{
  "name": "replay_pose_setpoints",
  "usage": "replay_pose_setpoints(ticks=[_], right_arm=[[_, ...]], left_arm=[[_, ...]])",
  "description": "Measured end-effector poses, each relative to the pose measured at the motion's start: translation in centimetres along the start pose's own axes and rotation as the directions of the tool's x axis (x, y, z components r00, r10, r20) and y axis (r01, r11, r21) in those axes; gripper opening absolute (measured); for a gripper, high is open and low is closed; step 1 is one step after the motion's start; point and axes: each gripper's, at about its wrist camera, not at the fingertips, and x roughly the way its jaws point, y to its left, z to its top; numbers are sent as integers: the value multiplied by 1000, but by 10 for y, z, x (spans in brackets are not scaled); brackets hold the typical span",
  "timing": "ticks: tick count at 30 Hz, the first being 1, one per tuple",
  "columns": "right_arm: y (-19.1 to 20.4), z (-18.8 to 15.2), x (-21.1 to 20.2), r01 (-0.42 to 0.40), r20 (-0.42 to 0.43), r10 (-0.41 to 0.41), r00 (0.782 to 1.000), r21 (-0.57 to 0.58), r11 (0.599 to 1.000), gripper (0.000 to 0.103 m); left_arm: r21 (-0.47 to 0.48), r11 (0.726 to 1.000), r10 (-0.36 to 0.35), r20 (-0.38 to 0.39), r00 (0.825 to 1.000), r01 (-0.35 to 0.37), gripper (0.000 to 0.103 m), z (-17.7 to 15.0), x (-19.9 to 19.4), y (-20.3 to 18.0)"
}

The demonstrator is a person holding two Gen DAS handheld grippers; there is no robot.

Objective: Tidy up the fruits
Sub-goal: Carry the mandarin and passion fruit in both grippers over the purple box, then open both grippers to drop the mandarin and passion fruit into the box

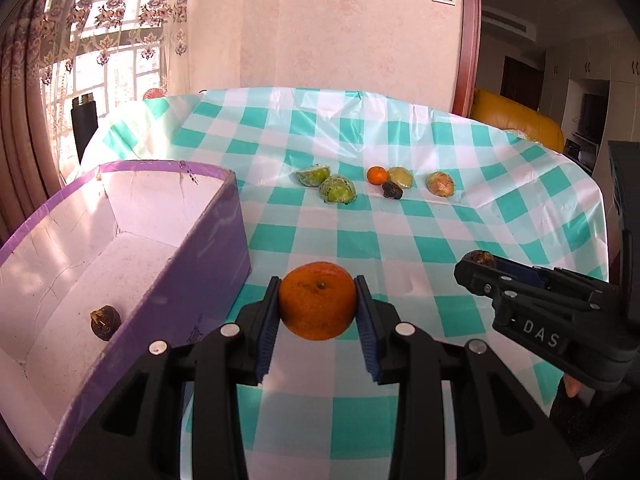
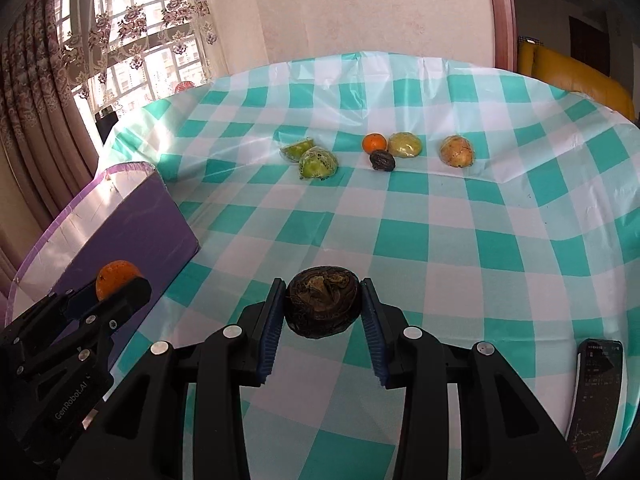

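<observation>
My left gripper (image 1: 317, 298) is shut on an orange (image 1: 317, 306), held above the checked tablecloth just right of the purple box (image 1: 208, 256). One dark brown fruit (image 1: 105, 322) lies on the box's white floor. My right gripper (image 2: 323, 300) is shut on a dark brown wrinkled fruit (image 2: 323, 306) above the table; it also shows at the right of the left wrist view as the right gripper (image 1: 478, 264). The left gripper (image 2: 132, 286) with the orange (image 2: 116, 278) appears at the lower left of the right wrist view, beside the purple box (image 2: 132, 232).
Farther back on the table lie two green wrapped fruits (image 2: 310, 158), a small orange (image 2: 375, 143), a dark fruit (image 2: 382, 160), a yellow-green fruit (image 2: 405, 145) and a yellowish netted fruit (image 2: 457, 151). A phone (image 2: 598, 396) rests at the front right edge. A yellow sofa (image 1: 516, 120) stands behind.
</observation>
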Motion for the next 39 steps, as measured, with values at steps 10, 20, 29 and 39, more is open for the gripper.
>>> replay_pose_setpoints(ticks=[10, 20, 29, 39], right_arm=[[69, 5, -21, -122, 59, 133, 989, -167, 978, 38], [141, 11, -17, -194, 34, 214, 976, -307, 932, 38], [215, 10, -3, -249, -3, 277, 961, -447, 859, 38], [271, -4, 47, -179, -100, 149, 984, -580, 795, 38]], left_arm=[[-81, 993, 93, 61, 994, -88, 36, 17, -56, 49], [-112, 961, 261, 44, 964, -255, 36, 15, -83, 114], [-93, 911, 399, -47, 916, -402, 36, -8, -77, 161], [-125, 885, 428, -161, 889, -448, 36, -36, -68, 201]])
